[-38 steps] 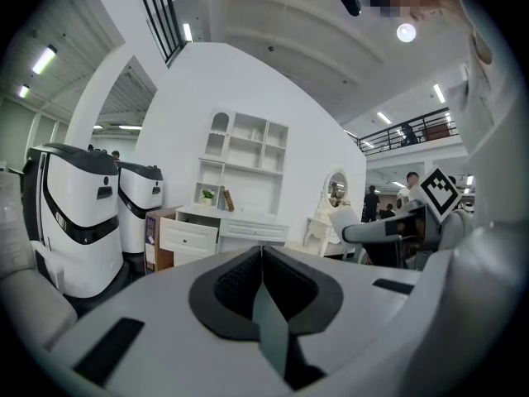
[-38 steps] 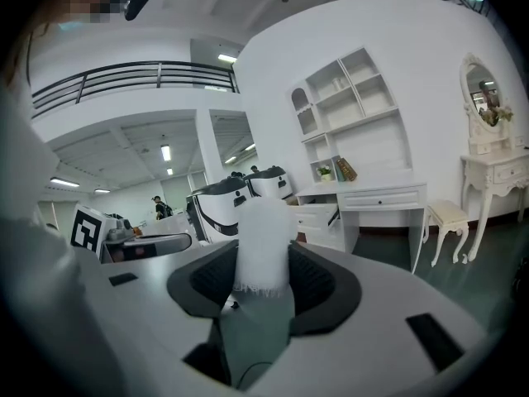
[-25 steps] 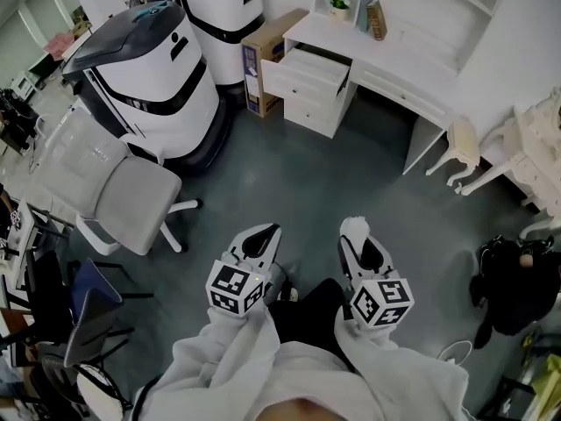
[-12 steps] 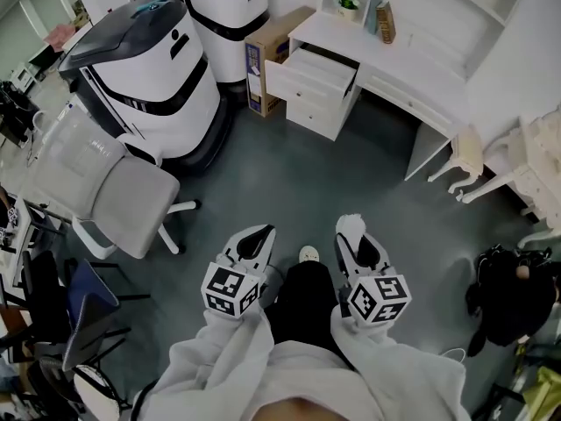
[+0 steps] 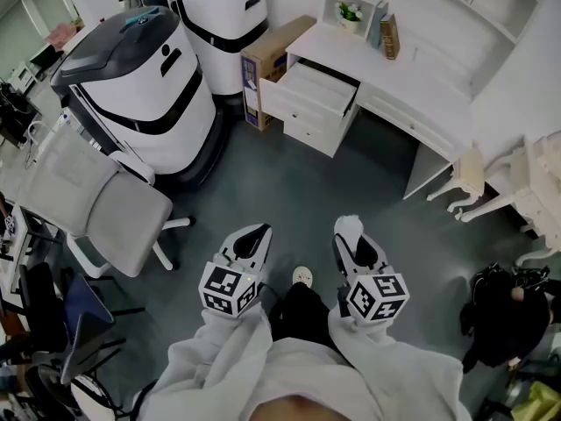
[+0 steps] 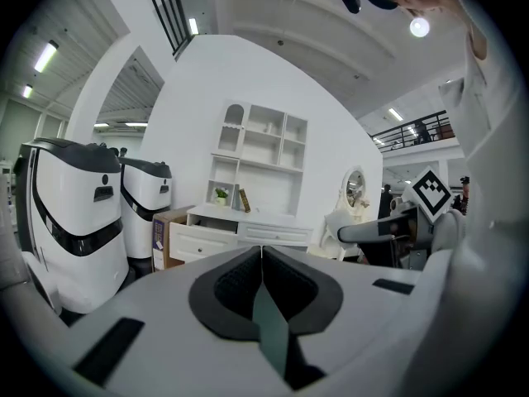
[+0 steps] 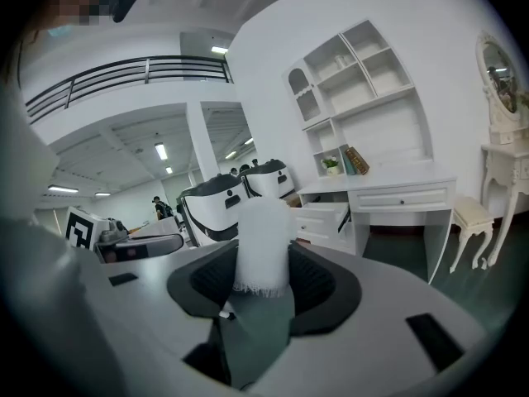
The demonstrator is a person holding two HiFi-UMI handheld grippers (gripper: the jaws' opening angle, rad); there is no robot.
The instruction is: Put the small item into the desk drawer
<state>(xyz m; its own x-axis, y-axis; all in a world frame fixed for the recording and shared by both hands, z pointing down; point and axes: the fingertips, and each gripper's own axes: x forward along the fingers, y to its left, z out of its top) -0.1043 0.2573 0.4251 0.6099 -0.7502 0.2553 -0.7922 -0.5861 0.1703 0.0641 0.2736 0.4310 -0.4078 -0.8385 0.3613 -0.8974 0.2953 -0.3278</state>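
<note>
My right gripper (image 5: 350, 228) (image 7: 263, 251) is shut on a small white fluffy roll (image 7: 263, 240), which pokes out past its tips (image 5: 349, 225). My left gripper (image 5: 254, 234) (image 6: 261, 255) is shut with nothing between its jaws. Both are held low in front of the person's body, pointing toward the white desk (image 5: 412, 86). The desk's top drawer (image 5: 308, 86) stands pulled open at the far side of the room; it also shows in the right gripper view (image 7: 322, 217) and the left gripper view (image 6: 213, 226).
Two large white-and-black machines (image 5: 140, 82) stand at the left. A cardboard box (image 5: 267, 60) leans beside the drawers. A grey office chair (image 5: 105, 200) is at left, a white stool (image 5: 463, 156) at right. Grey floor (image 5: 289, 191) lies between me and the desk.
The view has shifted forward toward the desk as the person walks; a shoe now shows between the grippers. Both grippers keep the same pose and grip.
</note>
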